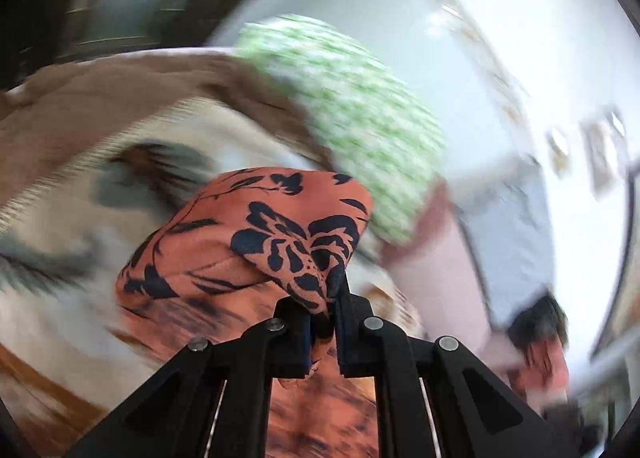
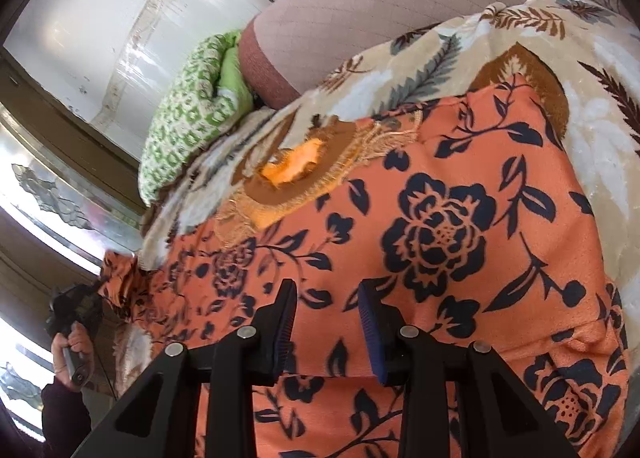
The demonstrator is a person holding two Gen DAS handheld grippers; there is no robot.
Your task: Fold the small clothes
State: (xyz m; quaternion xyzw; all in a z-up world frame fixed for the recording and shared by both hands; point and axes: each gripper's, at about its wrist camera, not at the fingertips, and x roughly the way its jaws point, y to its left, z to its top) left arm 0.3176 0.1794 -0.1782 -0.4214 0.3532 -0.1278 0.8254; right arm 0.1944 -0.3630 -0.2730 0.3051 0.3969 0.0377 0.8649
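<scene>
On the bed's leaf-print blanket we see the orange floral garment: left gripper clenched on its corner, right gripper released just above its middle.

The orange garment — printed with dark navy flowers and leaves, gold embroidery around its neckline — lies spread flat across the bed. One edge is lifted and bunched — raised clear of the rest.

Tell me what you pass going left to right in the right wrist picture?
Hand holding the left gripper → green cloth → orange flowered garment, under the open right gripper → leafy blanket.
</scene>
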